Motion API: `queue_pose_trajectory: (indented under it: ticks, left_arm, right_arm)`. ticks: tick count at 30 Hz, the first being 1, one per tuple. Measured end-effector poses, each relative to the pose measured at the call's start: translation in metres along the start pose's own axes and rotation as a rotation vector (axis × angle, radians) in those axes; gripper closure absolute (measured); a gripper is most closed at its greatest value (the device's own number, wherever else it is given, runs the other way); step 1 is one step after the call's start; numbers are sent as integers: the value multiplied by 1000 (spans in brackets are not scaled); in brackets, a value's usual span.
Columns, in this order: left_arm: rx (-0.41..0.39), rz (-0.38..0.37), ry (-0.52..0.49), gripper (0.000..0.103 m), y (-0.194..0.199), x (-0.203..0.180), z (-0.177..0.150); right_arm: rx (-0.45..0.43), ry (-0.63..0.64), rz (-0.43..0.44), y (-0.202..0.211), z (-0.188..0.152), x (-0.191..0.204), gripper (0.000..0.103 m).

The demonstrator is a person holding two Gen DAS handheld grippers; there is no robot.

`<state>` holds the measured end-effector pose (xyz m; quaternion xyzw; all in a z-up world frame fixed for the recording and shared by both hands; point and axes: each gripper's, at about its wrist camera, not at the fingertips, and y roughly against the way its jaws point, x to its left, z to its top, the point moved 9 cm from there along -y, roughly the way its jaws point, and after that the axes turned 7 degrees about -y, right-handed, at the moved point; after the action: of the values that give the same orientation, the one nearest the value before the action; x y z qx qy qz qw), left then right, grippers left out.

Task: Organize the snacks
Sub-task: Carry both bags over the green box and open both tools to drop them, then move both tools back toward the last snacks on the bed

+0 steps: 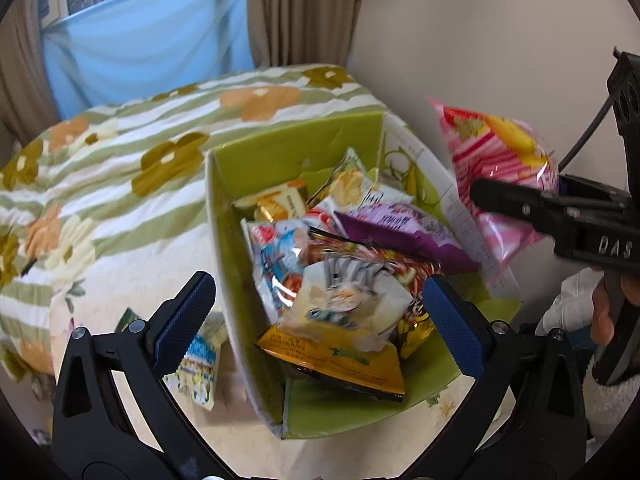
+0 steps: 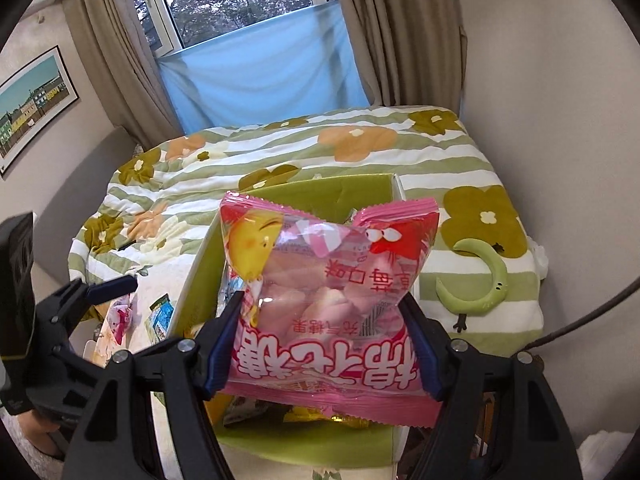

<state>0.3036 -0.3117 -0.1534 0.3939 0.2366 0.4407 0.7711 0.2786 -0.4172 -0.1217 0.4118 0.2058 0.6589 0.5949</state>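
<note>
A green cardboard box [image 1: 280, 152] stands on the bed, holding several snack packets [image 1: 348, 292]. My left gripper [image 1: 316, 320] is open and empty, just above the box's near end. My right gripper [image 2: 324, 340] is shut on a pink marshmallow bag [image 2: 328, 280] and holds it above the box [image 2: 320, 192]. In the left wrist view the pink bag [image 1: 496, 164] hangs over the box's right side, pinched by the right gripper [image 1: 520, 204]. The left gripper [image 2: 96, 292] shows at the left of the right wrist view.
Loose snack packets [image 1: 200, 360] lie on the bed left of the box, also in the right wrist view [image 2: 160, 316]. A flowered green-striped quilt [image 1: 120, 168] covers the bed. A green moon-shaped plush [image 2: 488, 280] lies right of the box. A wall runs along the right.
</note>
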Motion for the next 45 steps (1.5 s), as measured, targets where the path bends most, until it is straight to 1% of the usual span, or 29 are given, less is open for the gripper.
queue_pose_trajectory:
  ticks: [3, 6, 12, 17, 19, 20, 21, 23, 25, 30, 36, 39, 45]
  left_arm:
    - [19, 10, 22, 1, -1, 8, -8]
    - [17, 13, 36, 1, 2, 16, -10]
    - [21, 17, 48, 1, 0, 32, -4]
    - [17, 21, 65, 1, 0, 40, 1]
    - [18, 26, 70, 1, 0, 42, 0]
    - [18, 31, 72, 1, 0, 43, 0]
    - [19, 41, 77, 1, 0, 45, -1]
    - [17, 39, 83, 1, 0, 45, -2]
    - [17, 36, 85, 1, 0, 45, -3]
    - [17, 38, 81, 1, -1, 41, -5]
    - [0, 36, 80, 1, 8, 32, -7]
    - [-19, 40, 80, 1, 18, 29, -6]
    - [-66, 70, 91, 1, 49, 25, -7]
  right_arm:
    - [14, -4, 20, -7, 4, 0, 34]
    - [31, -3, 37, -14, 8, 3, 34]
    - [48, 10, 39, -26, 22, 8, 33]
    - [63, 21, 22, -41, 34, 9, 32]
    - [58, 18, 16, -46, 36, 9, 25]
    - [43, 18, 14, -46, 37, 10, 14]
    - [34, 18, 17, -46, 37, 10, 6]
    - [13, 17, 26, -43, 35, 11, 2]
    - [-5, 22, 38, -39, 31, 11, 2]
    - [8, 31, 31, -36, 22, 7, 1]
    - [-6, 32, 38, -23, 16, 5, 1]
    - [-20, 40, 38, -13, 16, 6, 1]
    - [-53, 60, 47, 12, 14, 12, 1]
